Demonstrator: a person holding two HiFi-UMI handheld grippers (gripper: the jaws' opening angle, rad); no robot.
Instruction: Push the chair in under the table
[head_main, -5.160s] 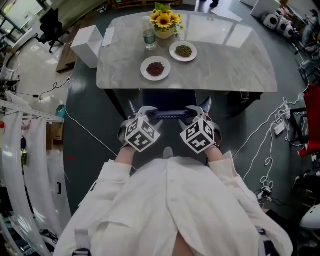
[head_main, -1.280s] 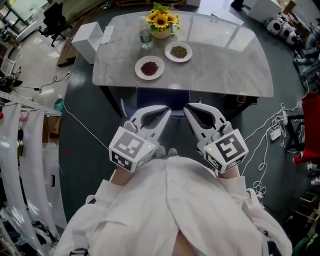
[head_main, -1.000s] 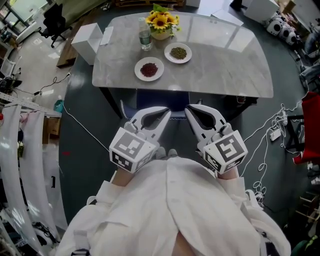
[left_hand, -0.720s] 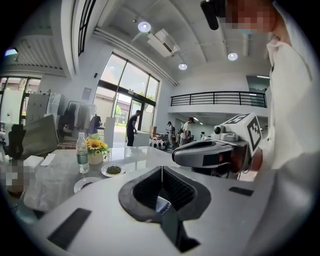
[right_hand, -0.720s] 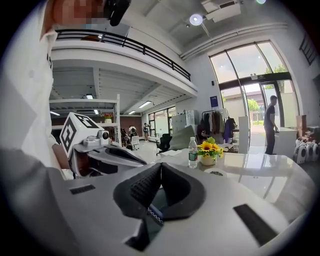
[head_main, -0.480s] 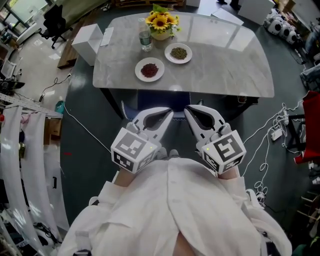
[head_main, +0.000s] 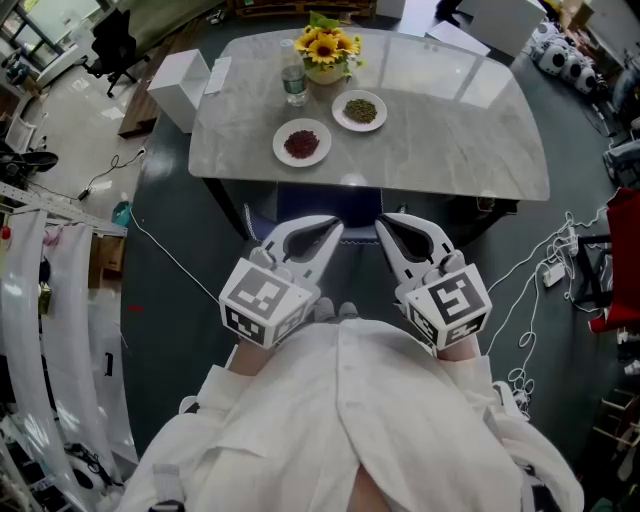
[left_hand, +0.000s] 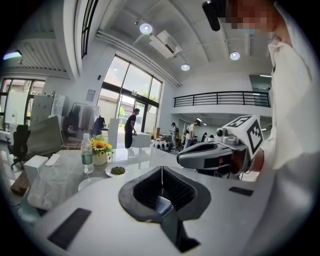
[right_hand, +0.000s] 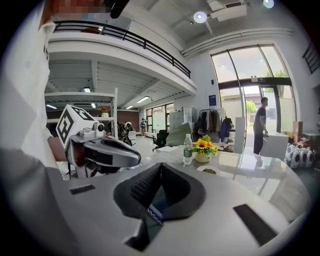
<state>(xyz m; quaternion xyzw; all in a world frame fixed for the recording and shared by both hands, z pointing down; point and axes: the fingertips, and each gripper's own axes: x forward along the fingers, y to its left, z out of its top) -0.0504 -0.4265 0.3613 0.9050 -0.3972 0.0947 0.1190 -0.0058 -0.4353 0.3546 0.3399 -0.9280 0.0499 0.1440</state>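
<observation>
The dark blue chair (head_main: 330, 203) stands with its seat tucked under the near edge of the grey marble table (head_main: 450, 140); only a strip of it shows below the tabletop. My left gripper (head_main: 330, 229) and right gripper (head_main: 386, 226) hover side by side above the floor in front of me, tips toward the table, apart from the chair. Both are shut with nothing between the jaws, as the left gripper view (left_hand: 161, 172) and the right gripper view (right_hand: 160, 170) show. Each gripper view also catches the other gripper beside it.
On the table stand a sunflower pot (head_main: 325, 48), a water bottle (head_main: 293, 82), a plate of red bits (head_main: 303, 143) and a plate of green bits (head_main: 360, 110). A white box (head_main: 178, 88) sits at its left corner. Cables (head_main: 540, 290) lie on the floor at right.
Five seconds ago both grippers were low at the chair's back; now they are lifted off it and closer to my head. Over the last second nothing has visibly moved.
</observation>
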